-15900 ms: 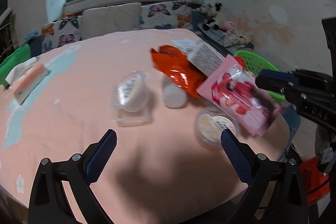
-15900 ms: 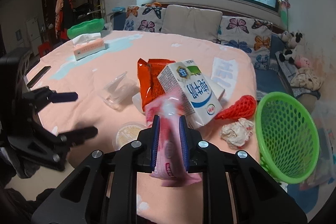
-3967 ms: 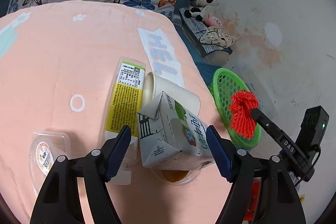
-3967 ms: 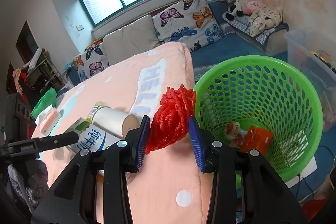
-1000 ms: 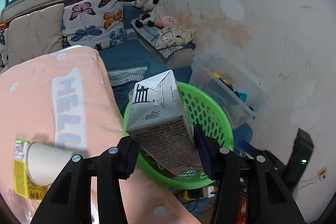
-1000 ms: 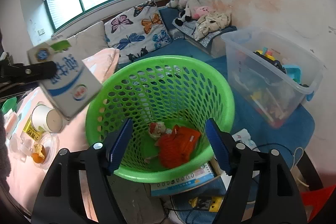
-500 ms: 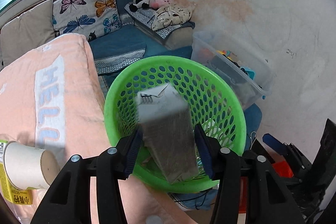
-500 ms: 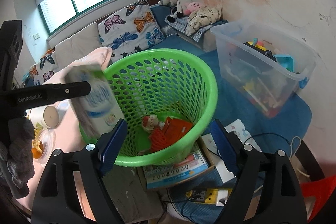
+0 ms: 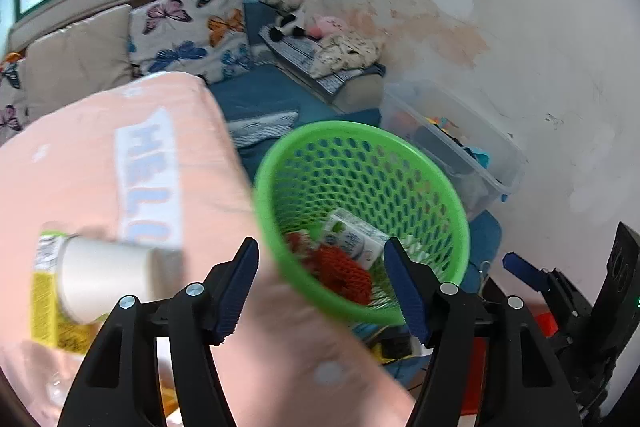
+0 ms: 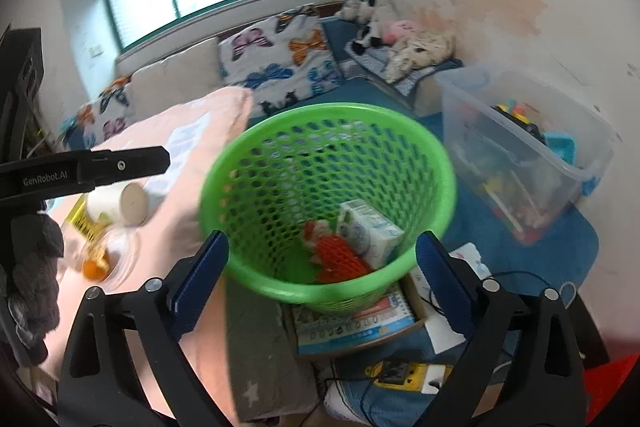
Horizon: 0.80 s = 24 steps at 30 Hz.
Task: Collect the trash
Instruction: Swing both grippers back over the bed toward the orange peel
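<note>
Where stained wall [image 9: 460, 39] meets sofa [image 9: 100, 43]

Both views are motion-blurred. The printing on the milk carton [image 9: 354, 239] [image 10: 370, 231] in the green basket [image 9: 460, 223] [image 10: 448, 187] is illegible. The red net [image 9: 340, 269] [image 10: 336, 259] partly covers the trash beneath it. The yellow-labelled container [image 9: 42, 303] is half hidden behind the white cup [image 9: 102, 279]. Contents of the clear storage box [image 10: 560, 163] are indistinct. The base of the left gripper [image 9: 322, 285] is cut off by the lower edge
</note>
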Tool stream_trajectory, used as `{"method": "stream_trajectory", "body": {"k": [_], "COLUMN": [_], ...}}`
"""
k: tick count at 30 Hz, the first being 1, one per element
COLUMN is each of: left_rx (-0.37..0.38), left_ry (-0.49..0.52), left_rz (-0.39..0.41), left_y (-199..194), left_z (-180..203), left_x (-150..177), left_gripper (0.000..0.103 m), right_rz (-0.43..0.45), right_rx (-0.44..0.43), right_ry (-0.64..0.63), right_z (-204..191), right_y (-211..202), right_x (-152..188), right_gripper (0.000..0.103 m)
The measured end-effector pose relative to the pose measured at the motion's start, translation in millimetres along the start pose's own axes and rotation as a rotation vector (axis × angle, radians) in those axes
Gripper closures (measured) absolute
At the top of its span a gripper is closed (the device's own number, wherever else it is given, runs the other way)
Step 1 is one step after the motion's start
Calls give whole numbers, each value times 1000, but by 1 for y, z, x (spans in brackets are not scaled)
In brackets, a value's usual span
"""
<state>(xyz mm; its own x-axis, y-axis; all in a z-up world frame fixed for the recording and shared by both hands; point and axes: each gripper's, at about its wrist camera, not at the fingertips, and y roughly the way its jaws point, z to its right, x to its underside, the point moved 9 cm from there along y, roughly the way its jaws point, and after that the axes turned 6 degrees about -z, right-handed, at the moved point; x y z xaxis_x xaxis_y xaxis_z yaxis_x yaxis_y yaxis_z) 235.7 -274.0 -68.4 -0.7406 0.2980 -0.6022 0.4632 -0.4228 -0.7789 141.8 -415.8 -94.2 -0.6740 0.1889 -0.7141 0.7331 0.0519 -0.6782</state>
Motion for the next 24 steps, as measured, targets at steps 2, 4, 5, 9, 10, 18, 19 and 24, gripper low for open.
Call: {"method": "stream_trajectory", "body": {"k": [2,4,5,9,10,18,19,24], "left_rx": [-14,-21,-38,-93,-103,-206,-221,-264], "left_ry": [-26,-47,-57,-94,-98,-158,-164,-204], "left_rz": [11,23,33,62,65,85,87,84], "left_y": [-11,-22,-29,-51,-54,-90,-95,-111], "left_z": [-12,-23,-31,-61,-66,-126,-135,-167], "left_x": [6,11,14,26,28,56,60,79], "left_gripper": [37,36,36,35,35,29,29,27], "right_rz": [0,-1,-3,-12,-16,-38,-41,-65], "right_rx": [-4,-12,-23,-61,-72,-135,-140,-184], "right_ry": [-34,-62,-76,-111,-120,-191,-201,-256], "right_z": [-11,-24,-32,-54,-61,-104,-109,-138], "right_y": [-1,-2,-3,-3,-2,-1,0,4], "right_x": [1,3,4,7,7,11,11,16], "right_gripper": [5,5,5,4,5,4,5,4]}}
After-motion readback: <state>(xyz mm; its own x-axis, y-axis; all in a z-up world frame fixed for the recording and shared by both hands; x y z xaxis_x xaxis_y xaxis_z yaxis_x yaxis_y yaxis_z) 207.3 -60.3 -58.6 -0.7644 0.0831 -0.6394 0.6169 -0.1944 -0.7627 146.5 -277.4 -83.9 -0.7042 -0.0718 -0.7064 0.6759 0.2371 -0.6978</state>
